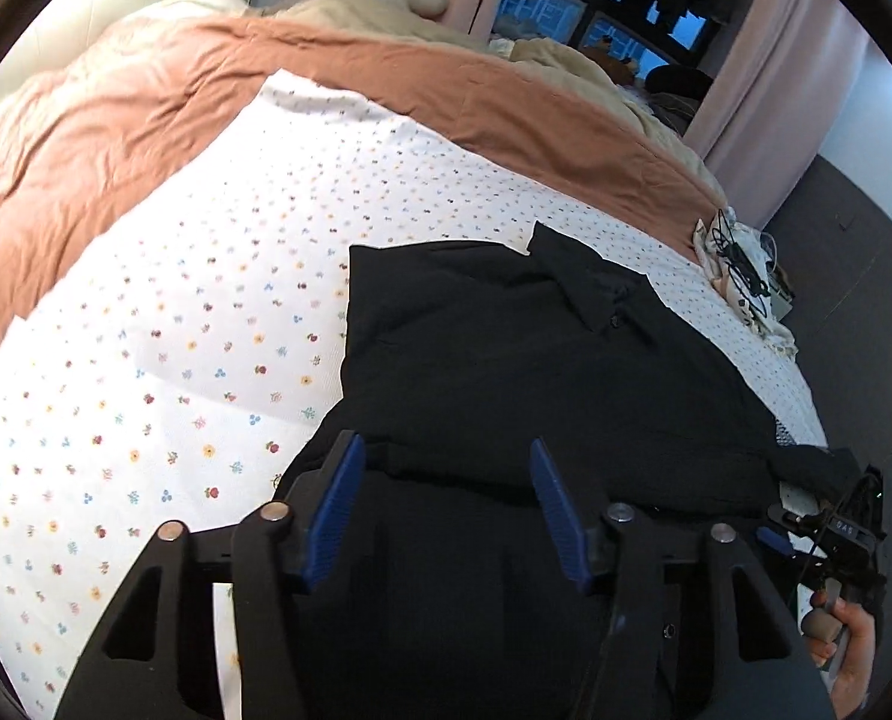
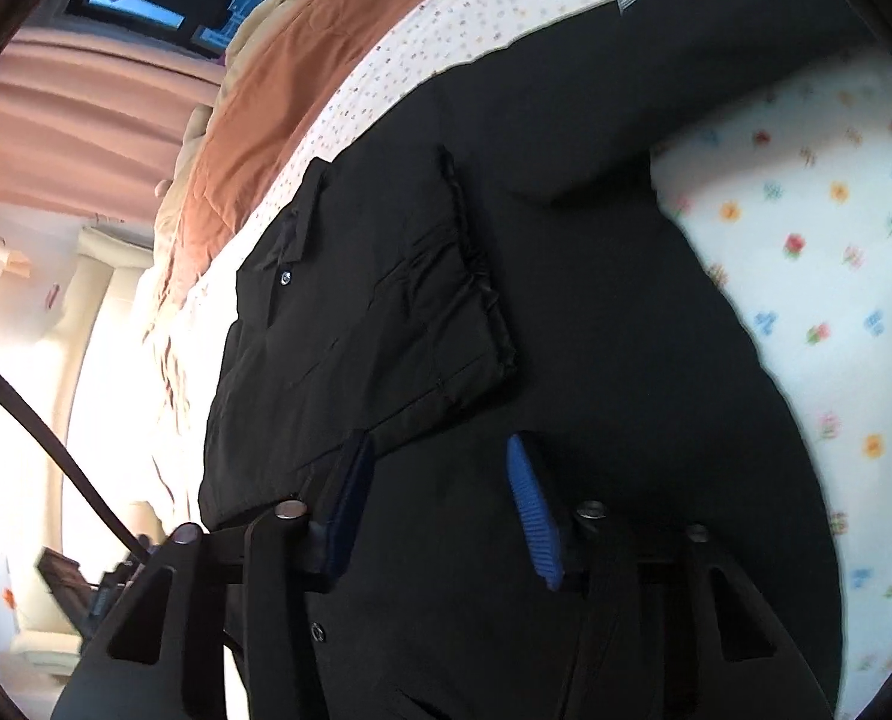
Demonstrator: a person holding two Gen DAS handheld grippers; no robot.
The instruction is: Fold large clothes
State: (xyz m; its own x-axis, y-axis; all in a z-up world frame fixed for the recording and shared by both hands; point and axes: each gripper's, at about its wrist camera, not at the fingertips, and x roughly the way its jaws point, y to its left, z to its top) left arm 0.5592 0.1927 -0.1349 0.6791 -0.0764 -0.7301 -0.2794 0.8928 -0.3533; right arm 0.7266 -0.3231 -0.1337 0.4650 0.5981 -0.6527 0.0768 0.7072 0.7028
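Garment: black collared button-front shirt, soft woven fabric, lies spread on the bed, collar toward the far side, one sleeve folded across the chest in my right wrist view.
Surface: white bedsheet with small coloured flower print; shirt sits on it, sheet bare to the shirt's left in the left view.
Left gripper: black two-finger tool with blue ribbed pads, I see it over the near lower part of the shirt, jaws apart, black fabric lying across the gap; pads do not look pressed on it, no cloth lifted.
Right gripper: same black tool with blue pads, over the shirt body near the button placket, jaws partly apart, fabric beneath; I cannot tell if either pad touches the cloth.
Hand: a person's hand at the lower right edge of the left view, holding the other tool's handle.
Behind: rust-orange quilted blanket bunched along the far side of the bed, pink curtains beyond, tangle of dark cables on a cloth at the bed's right edge.
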